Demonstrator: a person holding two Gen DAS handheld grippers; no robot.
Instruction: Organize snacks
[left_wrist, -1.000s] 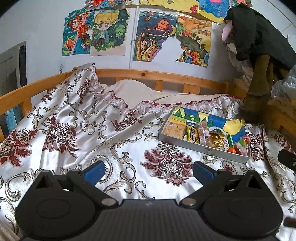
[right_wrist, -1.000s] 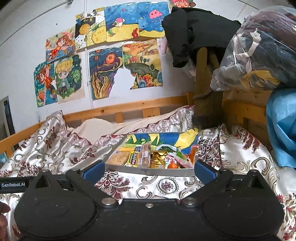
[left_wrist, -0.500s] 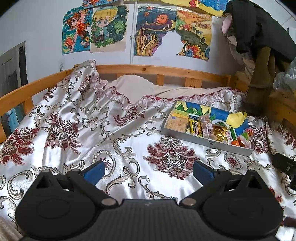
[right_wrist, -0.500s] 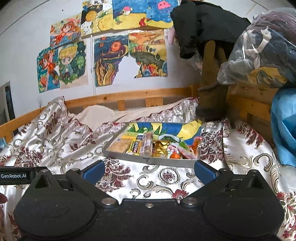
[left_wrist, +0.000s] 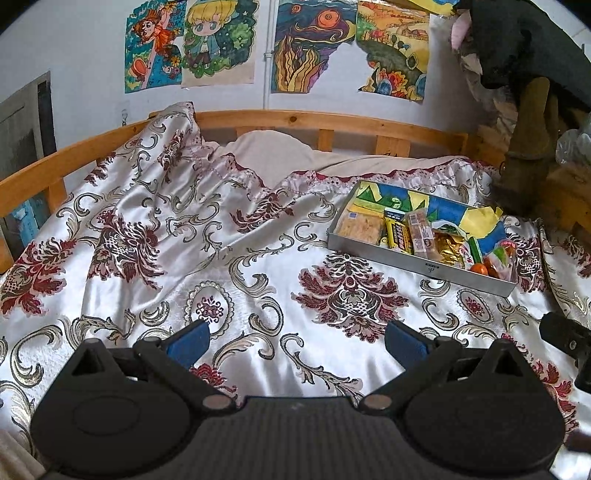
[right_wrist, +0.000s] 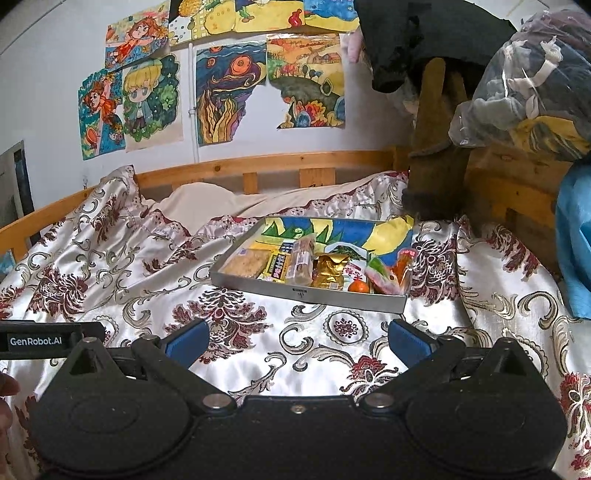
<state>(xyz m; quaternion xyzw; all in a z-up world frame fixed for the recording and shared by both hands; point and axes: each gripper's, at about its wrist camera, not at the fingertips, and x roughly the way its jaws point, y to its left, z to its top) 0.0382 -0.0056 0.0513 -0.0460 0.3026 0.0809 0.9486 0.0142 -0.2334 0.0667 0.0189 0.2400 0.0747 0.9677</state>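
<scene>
Both cameras have dipped lower over the last second, so the tray (right_wrist: 310, 293) now sits at centre right of the right view and at the right of the left view. All the snacks (right_wrist: 303, 264) lie inside it: about seven packets and one orange fruit (right_wrist: 358, 286). The left gripper (left_wrist: 295, 341) and right gripper (right_wrist: 295, 341) hover over the bedspread (left_wrist: 221, 258), jaws spread, holding nothing.

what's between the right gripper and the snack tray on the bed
Only bare patterned bedspread lies between the open right gripper and the snack tray, as the right wrist view shows.
</scene>
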